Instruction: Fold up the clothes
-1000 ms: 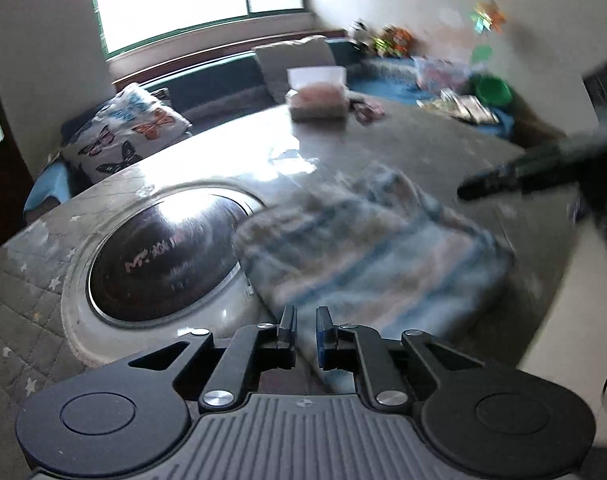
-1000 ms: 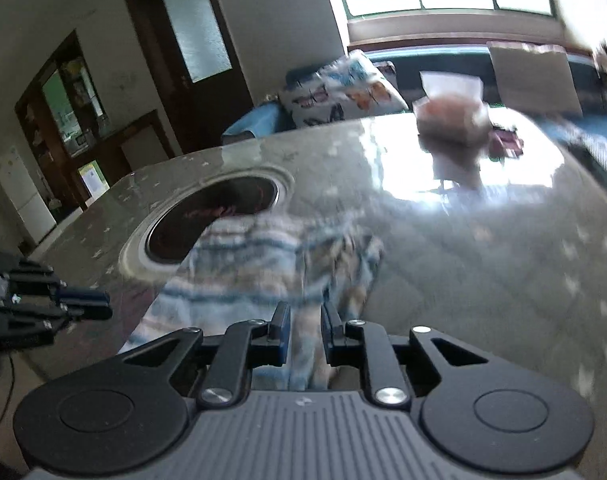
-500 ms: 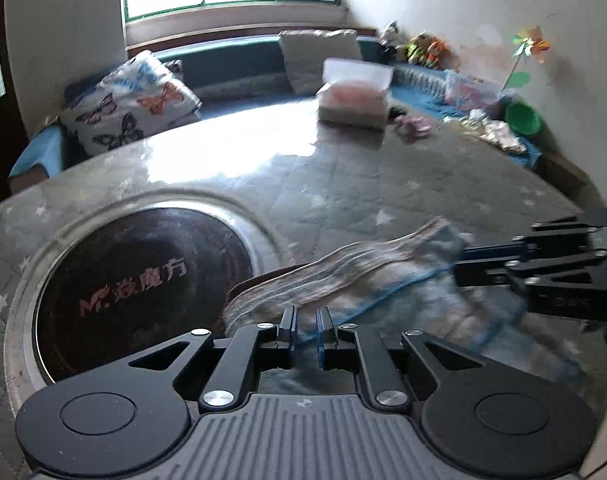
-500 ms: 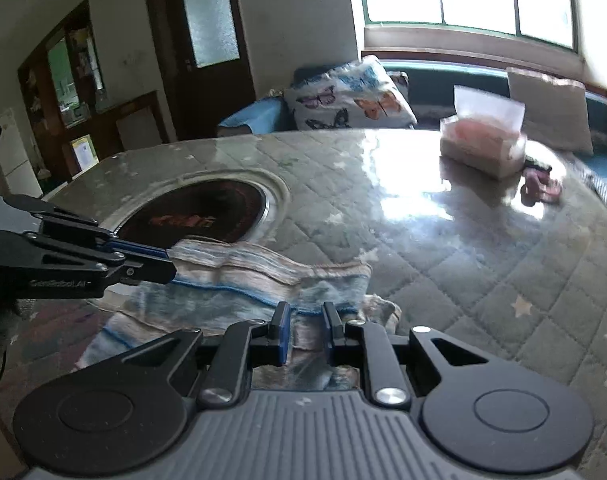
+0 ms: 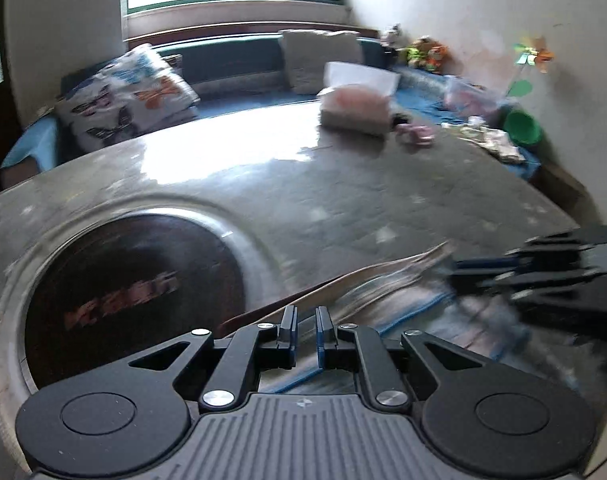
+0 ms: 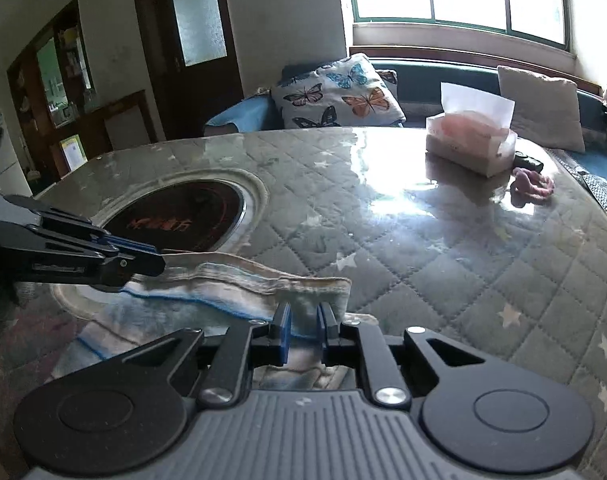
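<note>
The soft striped cloth (image 6: 231, 292), pale cream and grey with thin blue lines, is folded over on itself. Its top edge is lifted up and pulled straight from left to right. The rest hangs down and lies on the near part of the grey quilted surface (image 6: 443, 248), just beside the dark round plate (image 6: 183, 220).

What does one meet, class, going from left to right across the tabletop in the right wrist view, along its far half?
Round dark inset plate → bright window glare on the table cover → tissue box → small pink cloth item.
</note>
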Action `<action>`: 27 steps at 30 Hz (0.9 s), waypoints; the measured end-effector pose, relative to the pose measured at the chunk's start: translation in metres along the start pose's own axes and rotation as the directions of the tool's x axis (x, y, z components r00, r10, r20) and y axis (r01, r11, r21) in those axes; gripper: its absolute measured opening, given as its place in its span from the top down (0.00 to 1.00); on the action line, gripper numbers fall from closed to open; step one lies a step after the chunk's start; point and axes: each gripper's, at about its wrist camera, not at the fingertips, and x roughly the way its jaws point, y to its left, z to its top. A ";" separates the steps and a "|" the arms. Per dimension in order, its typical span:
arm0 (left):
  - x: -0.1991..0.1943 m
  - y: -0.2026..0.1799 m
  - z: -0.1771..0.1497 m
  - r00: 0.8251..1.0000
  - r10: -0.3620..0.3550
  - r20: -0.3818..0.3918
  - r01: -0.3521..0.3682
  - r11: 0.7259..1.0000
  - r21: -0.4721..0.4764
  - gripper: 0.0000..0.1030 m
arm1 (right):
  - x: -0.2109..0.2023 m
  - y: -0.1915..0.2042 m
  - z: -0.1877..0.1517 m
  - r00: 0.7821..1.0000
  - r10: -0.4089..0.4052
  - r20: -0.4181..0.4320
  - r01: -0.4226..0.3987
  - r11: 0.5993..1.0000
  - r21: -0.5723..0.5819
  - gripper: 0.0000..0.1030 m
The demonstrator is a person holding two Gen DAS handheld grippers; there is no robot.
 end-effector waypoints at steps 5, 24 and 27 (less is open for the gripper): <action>0.014 -0.018 0.011 0.999 -0.047 0.001 0.047 0.998 0.034 0.89 | 0.003 -0.005 0.001 1.000 0.000 -0.001 0.000 1.000 0.022 0.88; 0.005 -0.035 0.000 0.999 -0.035 0.005 0.035 0.997 0.062 0.44 | -0.060 0.027 -0.031 0.997 0.078 -0.007 -0.078 0.995 -0.063 0.72; -0.008 -0.036 -0.007 0.999 -0.027 0.019 0.026 0.998 0.052 0.28 | -0.071 0.035 -0.047 0.996 0.089 -0.014 -0.090 0.993 -0.079 0.69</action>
